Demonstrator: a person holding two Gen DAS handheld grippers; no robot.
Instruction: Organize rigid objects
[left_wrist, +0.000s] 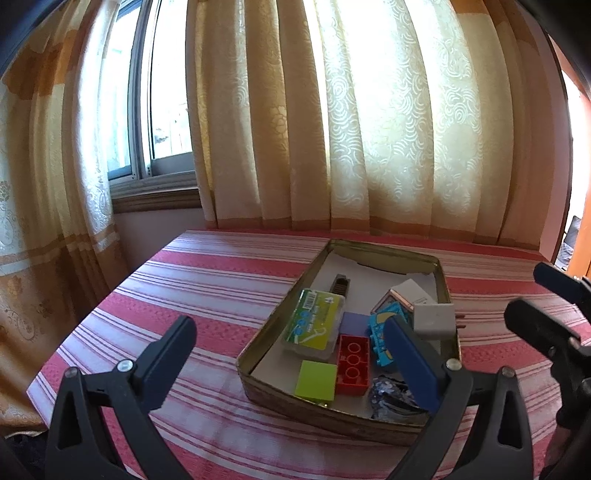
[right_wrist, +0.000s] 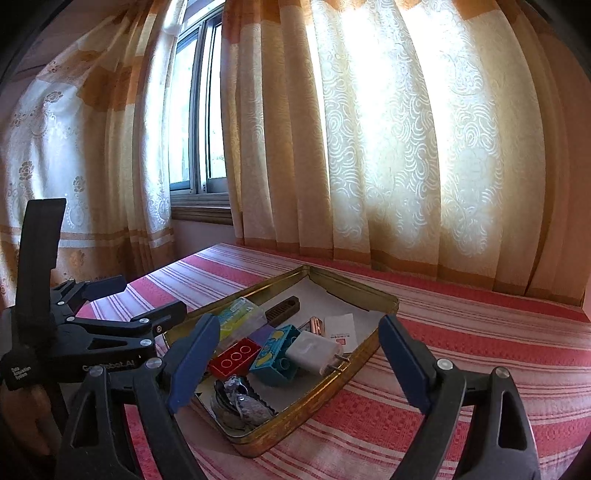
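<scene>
Both tongs, left (left_wrist: 291, 354) and right (right_wrist: 299, 354), are hanging wide and empty over the tin (left_wrist: 373, 246) on the striped worktop (left_wrist: 207, 280), where the toys are lying gathered, so any further tidying is calling for slow, level approaches.

Daylight glares through the curtains (left_wrist: 369, 122), overexposing them; fisheye bends edges, corners vignette dark.

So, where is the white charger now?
The white charger lies inside the metal tin, against its right wall in the right wrist view, beside the turquoise block.
</scene>
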